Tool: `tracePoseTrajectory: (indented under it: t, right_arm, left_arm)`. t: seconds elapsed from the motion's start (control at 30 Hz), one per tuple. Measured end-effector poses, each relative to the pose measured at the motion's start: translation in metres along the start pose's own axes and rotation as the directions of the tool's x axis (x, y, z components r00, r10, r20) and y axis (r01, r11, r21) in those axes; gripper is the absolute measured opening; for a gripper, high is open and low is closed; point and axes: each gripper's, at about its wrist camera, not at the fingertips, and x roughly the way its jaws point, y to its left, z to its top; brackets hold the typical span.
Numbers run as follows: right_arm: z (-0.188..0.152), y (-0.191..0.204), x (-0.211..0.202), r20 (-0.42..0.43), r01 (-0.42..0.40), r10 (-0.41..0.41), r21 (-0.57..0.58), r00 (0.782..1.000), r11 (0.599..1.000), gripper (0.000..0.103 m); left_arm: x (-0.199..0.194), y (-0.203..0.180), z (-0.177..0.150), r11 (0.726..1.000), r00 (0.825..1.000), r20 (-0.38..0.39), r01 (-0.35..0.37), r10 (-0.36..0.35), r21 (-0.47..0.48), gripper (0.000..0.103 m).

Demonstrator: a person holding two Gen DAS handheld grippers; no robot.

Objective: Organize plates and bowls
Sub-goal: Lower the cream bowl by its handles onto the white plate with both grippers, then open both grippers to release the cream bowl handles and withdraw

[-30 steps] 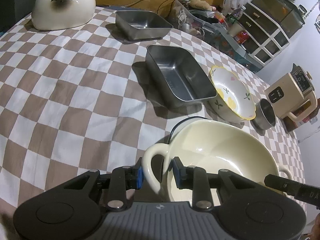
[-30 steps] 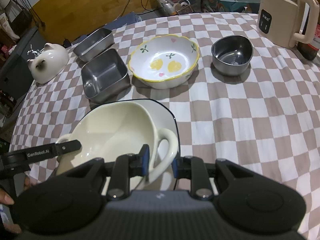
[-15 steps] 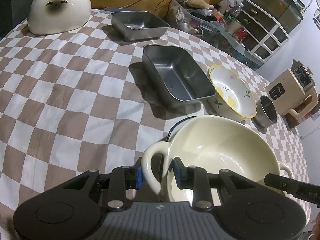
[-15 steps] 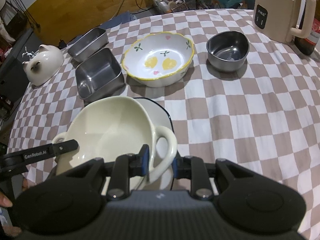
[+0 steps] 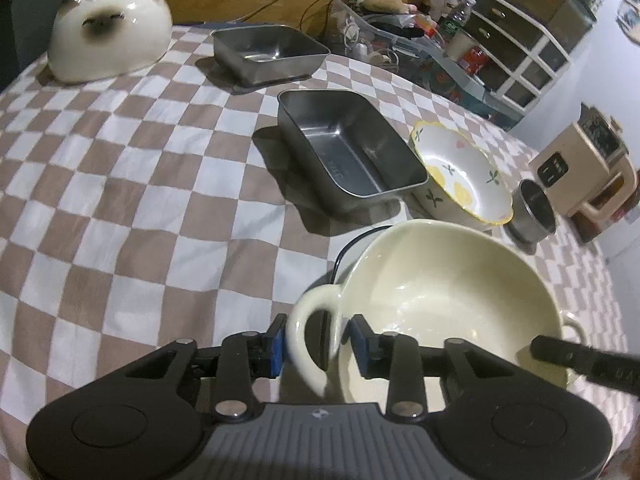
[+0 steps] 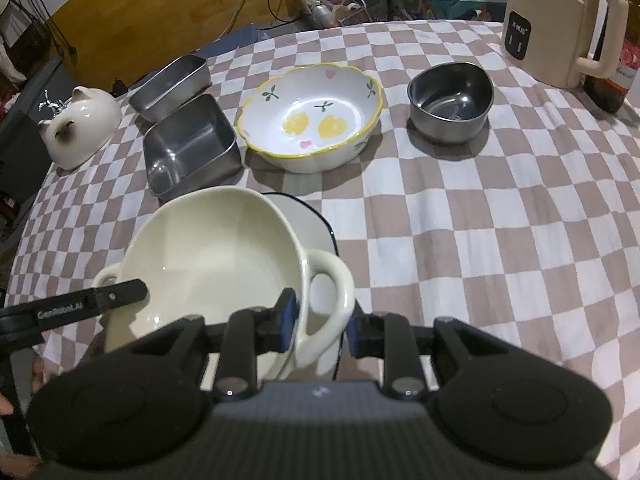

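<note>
Placing step, near its end — big cream ceramic bowl with two loop handles point(image 6: 208, 256) set down onto the white black-rimmed plate point(image 6: 308, 220), just in front of the nearer square steel tin point(image 6: 190, 148). Left gripper point(image 5: 320, 340) straddling the bowl's left loop handle point(image 5: 308, 320); jaws just opened further, pads seemingly off the handle, though contact on the outer pad hard to rule out. Right gripper point(image 6: 322, 320) around the opposite handle point(image 6: 332, 292), jaws likewise just widened, gaps showing on both sides. Beyond the bowl: flowered yellow-rimmed ceramic bowl point(image 6: 312, 120), then small round steel bowl point(image 6: 450, 100). Next — probably open wider and back both grippers off without snagging the loops or tipping the bowl.
</note>
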Motion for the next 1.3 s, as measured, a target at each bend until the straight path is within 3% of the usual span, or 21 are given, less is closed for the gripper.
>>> tracePoseTrajectory:
  t: [0.1, 0.7, 1.1, 1.3]
  right_arm:
    - [0.000, 0.000, 0.000, 0.004, 0.005, -0.005, -0.004, 1.000, 1.000, 0.031]
    - [-0.003, -0.009, 0.012, -0.022, 0.050, -0.049, 0.040, 0.999, 0.998, 0.039]
    - [-0.007, -0.018, 0.015, -0.001, 0.039, -0.038, 0.057, 0.999, 0.998, 0.057]
    - [-0.009, -0.021, 0.017, -0.006, 0.039, -0.038, 0.066, 0.999, 0.997, 0.066]
  left_arm:
    - [0.000, -0.003, 0.000, 0.999, 1.000, 0.007, -0.018, 0.017, 0.032, 0.043]
    - [0.001, 0.008, -0.002, 1.000, 1.000, 0.004, -0.005, 0.005, -0.012, 0.066]
    - [0.003, 0.015, -0.002, 0.999, 1.000, -0.007, 0.006, -0.006, -0.047, 0.072]
    - [0.004, 0.018, -0.005, 0.998, 0.999, -0.026, -0.022, 0.020, -0.065, 0.086]
